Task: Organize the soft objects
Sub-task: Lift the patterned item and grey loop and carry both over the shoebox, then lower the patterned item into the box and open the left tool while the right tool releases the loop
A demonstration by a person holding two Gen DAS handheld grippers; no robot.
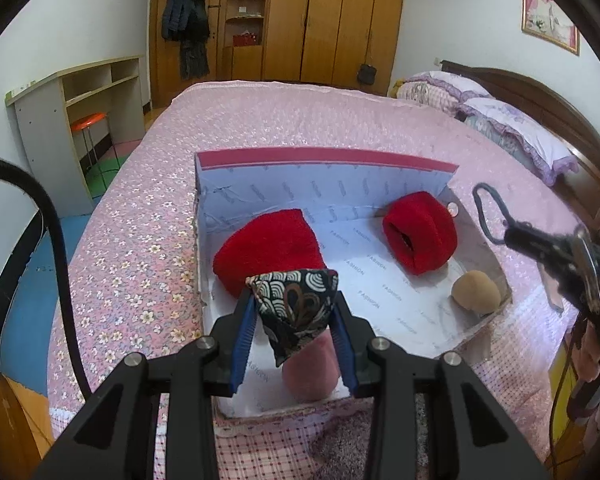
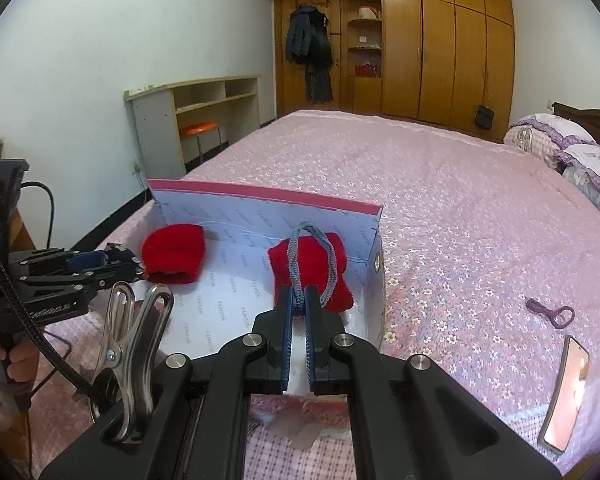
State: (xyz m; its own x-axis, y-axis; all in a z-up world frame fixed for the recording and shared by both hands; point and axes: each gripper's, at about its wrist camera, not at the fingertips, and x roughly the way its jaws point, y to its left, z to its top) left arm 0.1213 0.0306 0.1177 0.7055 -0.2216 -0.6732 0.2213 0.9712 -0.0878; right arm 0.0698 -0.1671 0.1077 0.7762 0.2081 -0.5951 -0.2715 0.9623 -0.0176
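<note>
Lower centre of the left view, the left gripper (image 1: 294, 312) clamps a black patterned fabric pouch (image 1: 294, 308) above the white paper-lined open box (image 1: 380, 288) — release low, clear of the red knitted cuff (image 1: 270, 250). Right gripper (image 2: 299, 300), centre of its view, pinches a grey braided cord loop (image 2: 312, 256) — lower it gently.

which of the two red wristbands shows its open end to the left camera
The right-hand red wristband, by the box's right corner: its dark hole faces the camera; the other shows only fabric.

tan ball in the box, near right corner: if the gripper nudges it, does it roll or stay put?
The tan ball looks round and sits loose on the box liner, so a nudge would likely roll it. The low box wall beside it should stop it. Its matte, fuzzy-looking surface suggests it is soft and light, so it may squash when pinched.
</note>
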